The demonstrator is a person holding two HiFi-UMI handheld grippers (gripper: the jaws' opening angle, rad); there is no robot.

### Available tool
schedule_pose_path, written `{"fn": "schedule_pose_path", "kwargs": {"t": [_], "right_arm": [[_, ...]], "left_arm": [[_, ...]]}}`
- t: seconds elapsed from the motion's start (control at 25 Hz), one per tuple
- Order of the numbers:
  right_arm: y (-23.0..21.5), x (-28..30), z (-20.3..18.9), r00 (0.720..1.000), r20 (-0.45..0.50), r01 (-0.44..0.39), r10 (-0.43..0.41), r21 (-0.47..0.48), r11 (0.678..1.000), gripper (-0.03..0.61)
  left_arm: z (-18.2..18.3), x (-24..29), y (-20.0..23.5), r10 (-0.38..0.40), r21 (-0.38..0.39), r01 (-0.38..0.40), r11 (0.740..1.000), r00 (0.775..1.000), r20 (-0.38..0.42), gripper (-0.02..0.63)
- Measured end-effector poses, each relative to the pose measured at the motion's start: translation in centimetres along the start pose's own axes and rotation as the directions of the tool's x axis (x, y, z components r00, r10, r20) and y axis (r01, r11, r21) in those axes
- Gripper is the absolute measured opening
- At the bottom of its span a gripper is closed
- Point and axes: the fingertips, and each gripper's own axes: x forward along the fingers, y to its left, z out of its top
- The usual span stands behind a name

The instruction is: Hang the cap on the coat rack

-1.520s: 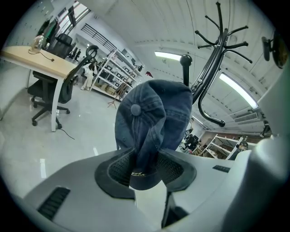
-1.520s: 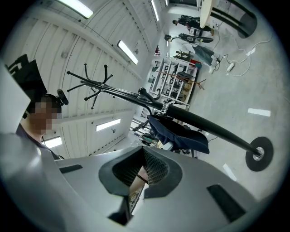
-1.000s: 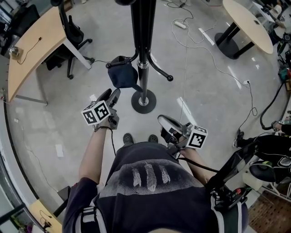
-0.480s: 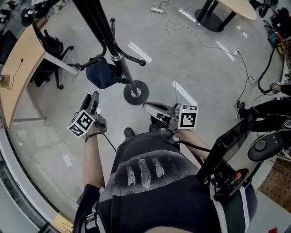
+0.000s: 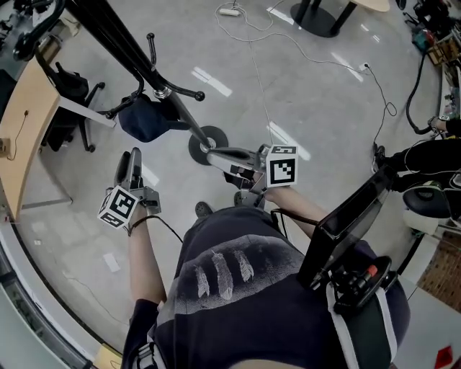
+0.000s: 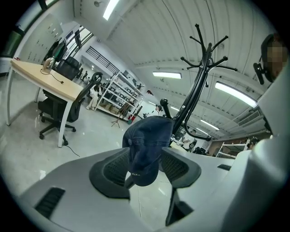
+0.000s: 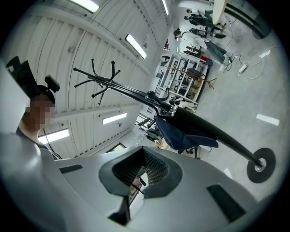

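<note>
A navy cap (image 5: 142,119) hangs from a low hook of the black coat rack (image 5: 137,61), whose round base (image 5: 207,144) stands on the grey floor. My left gripper (image 5: 130,157) is just below the cap in the head view, apart from it, jaws open and empty. In the left gripper view the cap (image 6: 147,149) shows beyond the left gripper (image 6: 147,181), under the rack (image 6: 197,86). My right gripper (image 5: 214,153) points at the base, shut and empty. The right gripper view shows the right gripper (image 7: 138,176), the cap (image 7: 181,133) and the rack pole (image 7: 213,129).
A wooden desk (image 5: 29,122) with an office chair (image 5: 68,79) stands at the left. A table pedestal (image 5: 317,13) is at the top, with cables (image 5: 374,79) across the floor. Black equipment (image 5: 360,209) stands close at my right.
The head view has swung, so the rack now leans to the upper left. The cap stays on its hook. The right gripper has come forward towards the rack's base.
</note>
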Motion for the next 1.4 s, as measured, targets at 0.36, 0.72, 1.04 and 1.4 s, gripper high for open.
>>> {"fn": "schedule_pose_path", "kwargs": {"t": [0.36, 0.72, 1.04, 1.4], "right_arm": [[0.3, -0.4, -0.1, 0.999, -0.032, -0.035, 0.035, 0.004, 0.999, 0.003], [0.3, 0.1, -0.2, 0.993, -0.082, -0.084, 0.086, 0.028, 0.996, 0.005], [-0.3, 1.4, -0.3, 0.991, -0.062, -0.119, 0.122, 0.059, 0.991, 0.003], [0.9, 3.9, -2.6, 0.994, -0.063, -0.085, 0.088, 0.057, 0.995, 0.004]], "left_arm": [[1.2, -1.9, -1.7, 0.014, 0.127, -0.016, 0.992, 1.0, 0.019, 0.111], [3.1, -3.4, -5.5, 0.012, 0.287, -0.031, 0.958, 0.998, 0.066, 0.008], [3.1, -4.2, -5.1, 0.014, 0.276, -0.036, 0.96, 0.997, 0.079, 0.006], [3.5, -5.4, -4.7, -0.07, 0.306, 0.055, 0.95, 0.997, 0.035, 0.006]]}}
